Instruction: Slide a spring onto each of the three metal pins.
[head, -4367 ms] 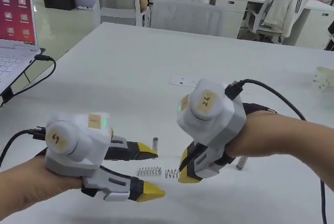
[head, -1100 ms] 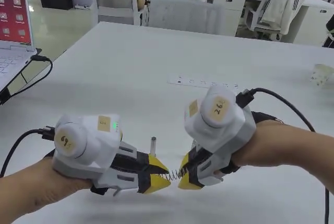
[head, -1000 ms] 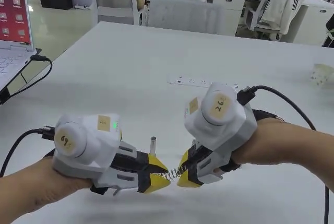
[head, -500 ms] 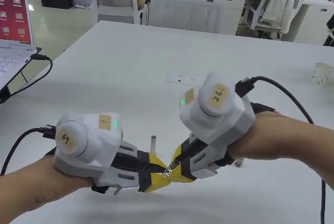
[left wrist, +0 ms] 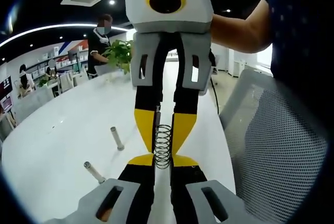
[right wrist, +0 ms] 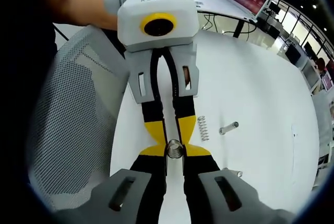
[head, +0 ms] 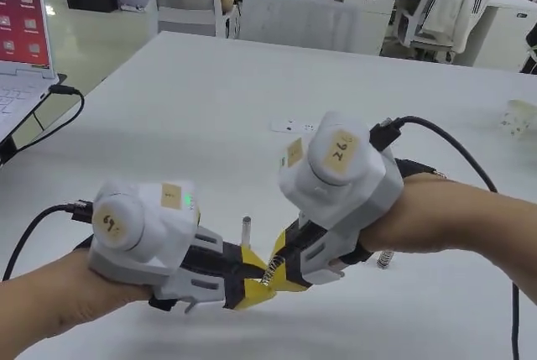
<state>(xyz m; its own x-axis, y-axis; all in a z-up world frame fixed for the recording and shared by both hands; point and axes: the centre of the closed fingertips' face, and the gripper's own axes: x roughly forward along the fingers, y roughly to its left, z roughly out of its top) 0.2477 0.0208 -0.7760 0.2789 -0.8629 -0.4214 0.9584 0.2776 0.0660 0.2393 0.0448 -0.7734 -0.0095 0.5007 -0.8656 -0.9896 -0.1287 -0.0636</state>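
White tabletop (head: pixel 210 100) under my work. My white-and-yellow left gripper (head: pixel 257 279) and matching right gripper (head: pixel 281 268) meet tip to tip, near centre, both clamped on one small coiled steel spring (head: pixel 268 274). Short metal pin (head: pixel 247 231) upright just beyond. Second loose spring (head: pixel 384 258) lies right.

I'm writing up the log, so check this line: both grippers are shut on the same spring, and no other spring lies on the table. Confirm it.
The last part is wrong. A second spring lies loose on the table, next to a metal pin, as the right gripper view shows. The rest holds: the left gripper and the right gripper are both shut on the same spring.
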